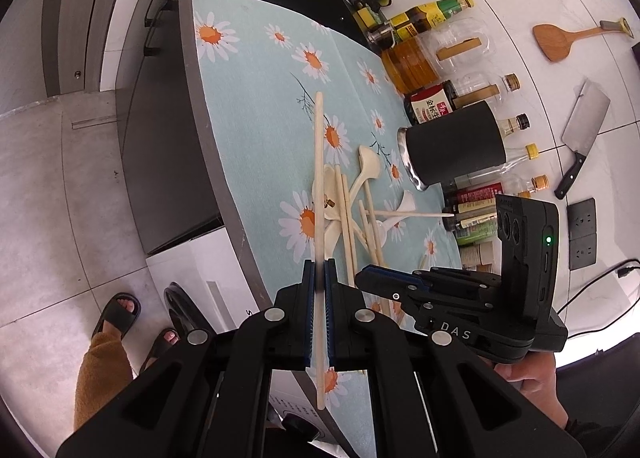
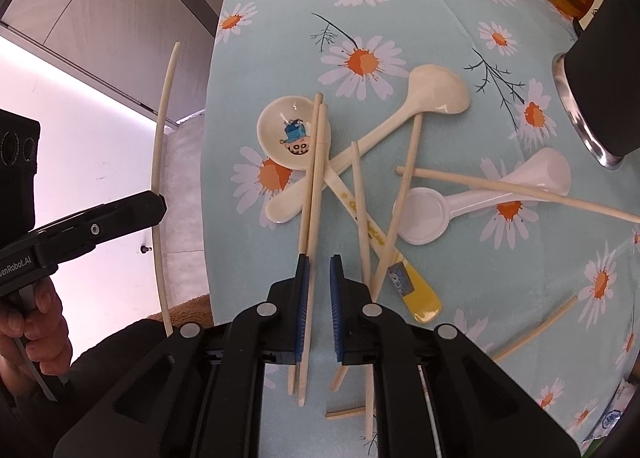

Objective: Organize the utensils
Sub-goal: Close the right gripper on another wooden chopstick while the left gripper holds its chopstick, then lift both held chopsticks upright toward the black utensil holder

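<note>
In the left wrist view the left gripper sits at 6 o'clock, its blue pads clamped tight on one long pale chopstick that runs straight up toward 12 o'clock, tip clear of the cloth. At 4 o'clock the right gripper leans in over the heap.

In the right wrist view the right gripper shows at 6 o'clock with a narrow gap between its pads; a pair of chopsticks passes through that gap against the left pad, and whether both pads press on it I cannot tell. Just beyond, at the centre, lies the pile: a cartoon spoon, a cream spoon crossing it, loose chopsticks, and a yellow-handled spoon at 5 o'clock. A white spoon lies at 3 o'clock with a chopstick across it. A black cup lies tipped at 2 o'clock.

Farthest, in the left view, bottles line the 1 o'clock edge; a spatula and cleaver hang on the wall.
</note>
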Demonstrator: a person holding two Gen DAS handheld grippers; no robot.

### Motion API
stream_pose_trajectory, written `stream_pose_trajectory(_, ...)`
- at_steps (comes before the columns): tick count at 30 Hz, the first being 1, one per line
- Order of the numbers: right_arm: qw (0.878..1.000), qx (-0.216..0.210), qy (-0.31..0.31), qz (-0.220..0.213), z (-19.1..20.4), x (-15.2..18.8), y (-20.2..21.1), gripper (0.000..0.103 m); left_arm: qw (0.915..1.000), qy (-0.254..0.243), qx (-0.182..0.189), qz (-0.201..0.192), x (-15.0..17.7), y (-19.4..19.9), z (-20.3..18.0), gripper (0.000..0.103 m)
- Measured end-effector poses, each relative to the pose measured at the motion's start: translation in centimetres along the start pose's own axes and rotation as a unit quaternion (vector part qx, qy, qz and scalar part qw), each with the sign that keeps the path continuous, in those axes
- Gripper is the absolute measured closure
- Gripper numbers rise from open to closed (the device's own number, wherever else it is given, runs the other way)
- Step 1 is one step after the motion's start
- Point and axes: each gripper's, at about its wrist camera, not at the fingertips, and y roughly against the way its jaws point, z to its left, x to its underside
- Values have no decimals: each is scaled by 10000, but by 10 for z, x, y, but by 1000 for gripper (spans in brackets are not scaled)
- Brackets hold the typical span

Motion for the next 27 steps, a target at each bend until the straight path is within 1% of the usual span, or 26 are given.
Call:
stream_pose_trajectory(7, 10000, 51, -34, 74, 2, 3, -7, 91, 10000, -42, -16, -1, 1, 1, -1, 99)
stream_pose_trajectory(9, 10000, 50, -53, 67, 3, 3, -8, 94, 10000, -36, -22, 2, 2, 1, 0, 99)
stream_pose_trajectory(12, 9999, 58, -134, -1, -1, 1, -7, 97, 10000, -29, -31, 11, 2, 1, 1, 99)
stream_pose_trajectory(18, 9994, -81, -311, -122, -9, -1, 3, 97, 10000, -61, -27, 22, 2, 0, 1, 99)
stream_pose_trajectory(22, 9982, -249, -442, -330, -12, 1, 16, 97, 9999, -137, -15, 61, -1, -3, -4, 99)
stream_pose_trajectory(27, 9934, -443, -640, -846, -18, 3, 48, 97, 9993, -343, 48, 134, -12, -10, -18, 99)
